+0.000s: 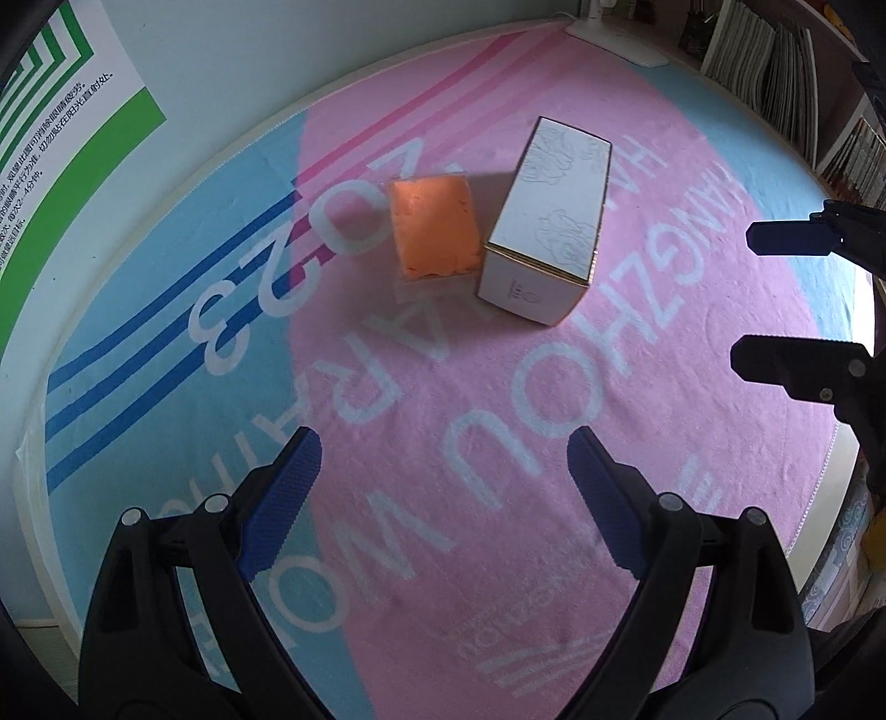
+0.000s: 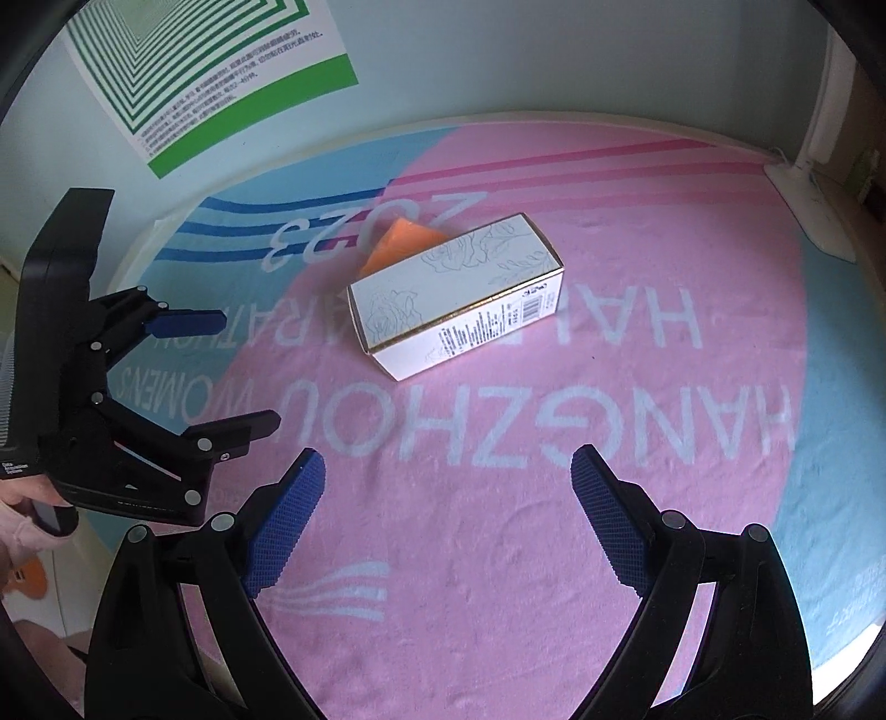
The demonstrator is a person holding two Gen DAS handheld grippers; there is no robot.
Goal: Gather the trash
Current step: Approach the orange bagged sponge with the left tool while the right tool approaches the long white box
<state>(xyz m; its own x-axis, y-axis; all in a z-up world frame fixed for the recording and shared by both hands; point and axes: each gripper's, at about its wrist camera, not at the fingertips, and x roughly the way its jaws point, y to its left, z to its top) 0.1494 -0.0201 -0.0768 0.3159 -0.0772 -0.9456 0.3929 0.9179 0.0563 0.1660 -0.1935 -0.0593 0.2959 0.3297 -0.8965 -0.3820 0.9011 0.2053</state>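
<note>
A white carton with line-drawn flowers lies on its side on a pink and blue towel. An orange packet in clear wrap lies flat against its left side. In the right wrist view the carton hides most of the orange packet behind it. My left gripper is open and empty, hovering short of both items; it also shows in the right wrist view. My right gripper is open and empty, in front of the carton; it shows at the right in the left wrist view.
A white lamp base stands at the towel's far edge, also in the right wrist view. Shelves of books stand at the far right. A green and white poster hangs on the wall behind.
</note>
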